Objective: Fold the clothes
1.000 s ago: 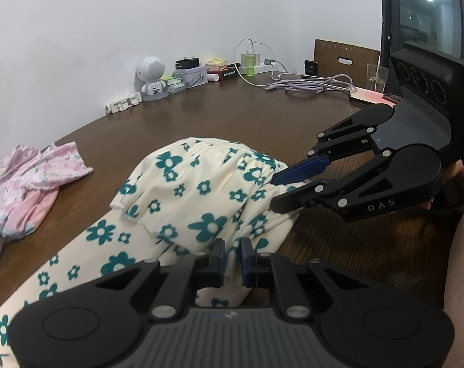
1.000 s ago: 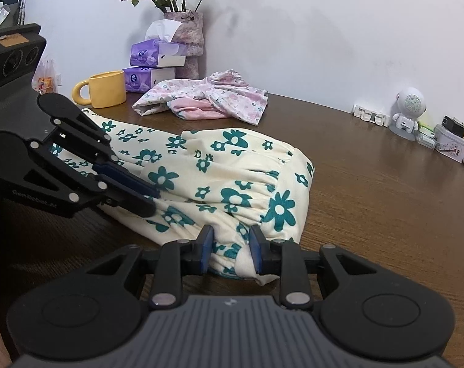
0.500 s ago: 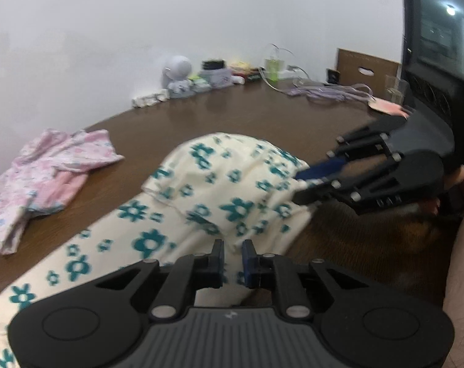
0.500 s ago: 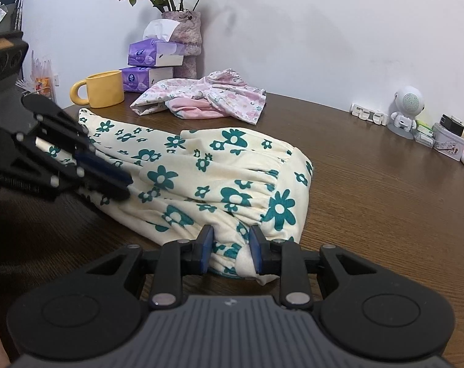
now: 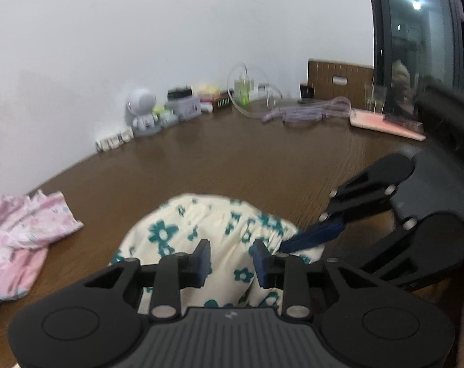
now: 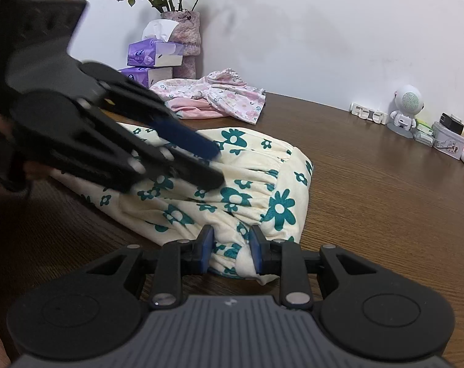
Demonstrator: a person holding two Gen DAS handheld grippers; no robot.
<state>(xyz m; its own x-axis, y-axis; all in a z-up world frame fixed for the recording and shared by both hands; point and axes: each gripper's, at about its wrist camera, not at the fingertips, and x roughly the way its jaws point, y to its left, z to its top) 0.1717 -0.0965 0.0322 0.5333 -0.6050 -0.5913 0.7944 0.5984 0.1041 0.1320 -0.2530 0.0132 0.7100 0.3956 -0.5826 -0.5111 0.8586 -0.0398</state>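
A cream garment with teal flowers point(image 6: 256, 184) lies bunched and folded over on the brown table point(image 6: 370, 184). My right gripper point(image 6: 231, 245) is shut on its near corner, with cloth pinched between the blue pads. In the left wrist view that gripper point(image 5: 288, 245) comes in from the right and touches the garment point(image 5: 176, 233). My left gripper point(image 5: 231, 259) is open just above the fabric, with nothing between its fingers. The right wrist view shows it point(image 6: 218, 165) hovering over the garment's top, blurred.
A crumpled pink floral garment point(image 6: 219, 98) lies at the back left. Behind it stand tissue boxes point(image 6: 153, 52) and a vase of dried roses point(image 6: 183, 33). A white robot toy point(image 5: 140, 110), small boxes, cables point(image 5: 305, 112) and a pink notebook point(image 5: 385, 124) line the far edge.
My left gripper has opened, letting go of the floral garment, and swung across over it toward the right gripper. The right gripper has kept still, clamped on the cloth.
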